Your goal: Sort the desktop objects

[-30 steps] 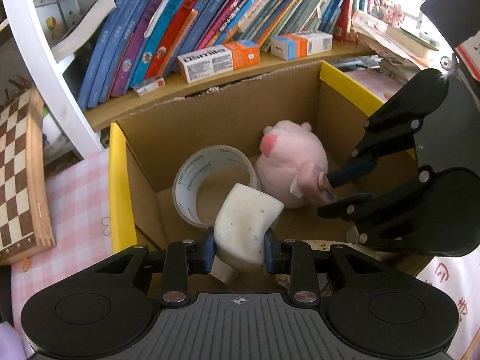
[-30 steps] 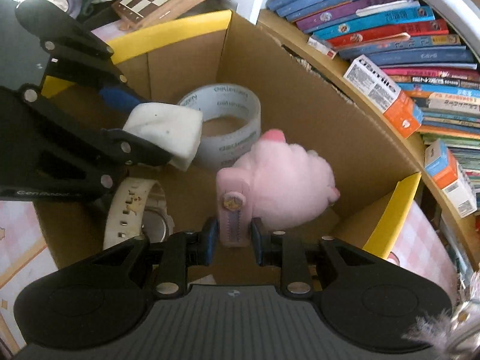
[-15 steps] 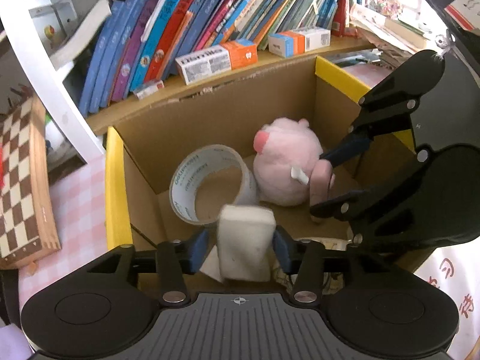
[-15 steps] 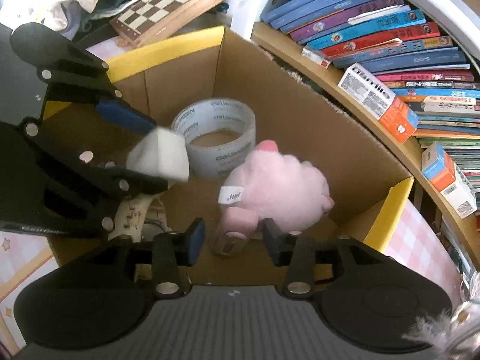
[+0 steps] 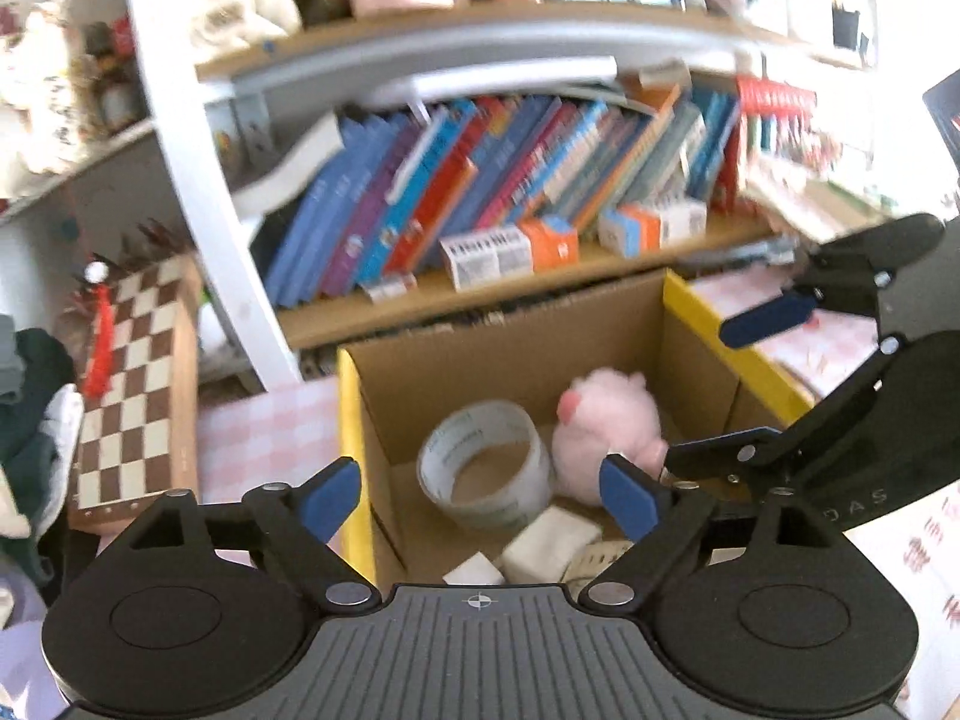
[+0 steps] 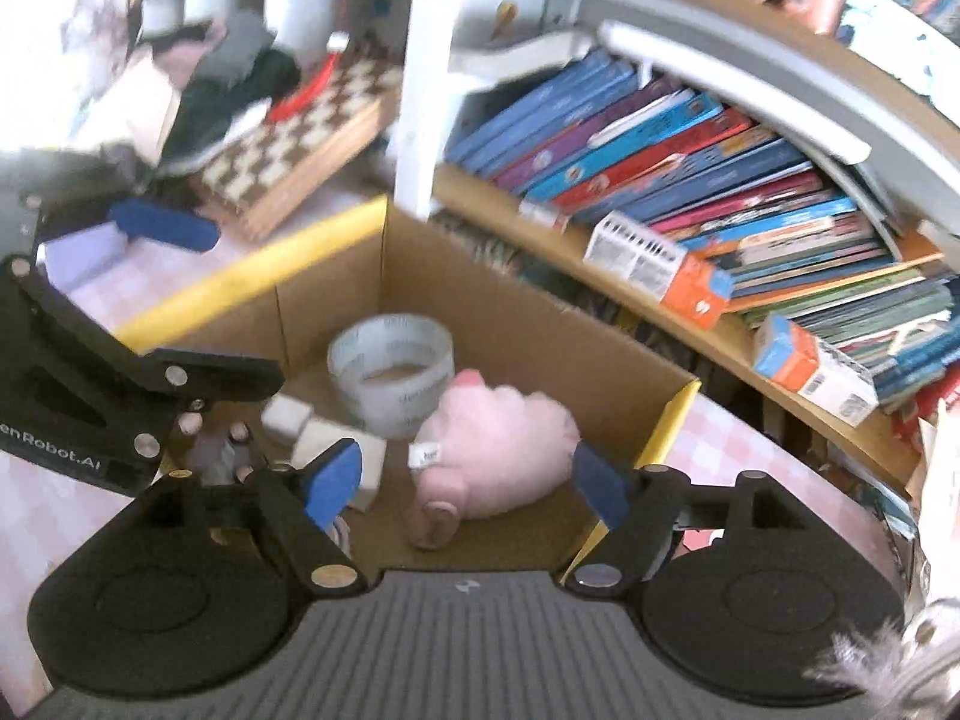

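Grippers both released: left gripper and right gripper now spread wide and empty, lifted above cardboard box. White sponge dropped near tape roll, pink plush on box floor. Drop-off looks done. Only right view shows plush's tag.
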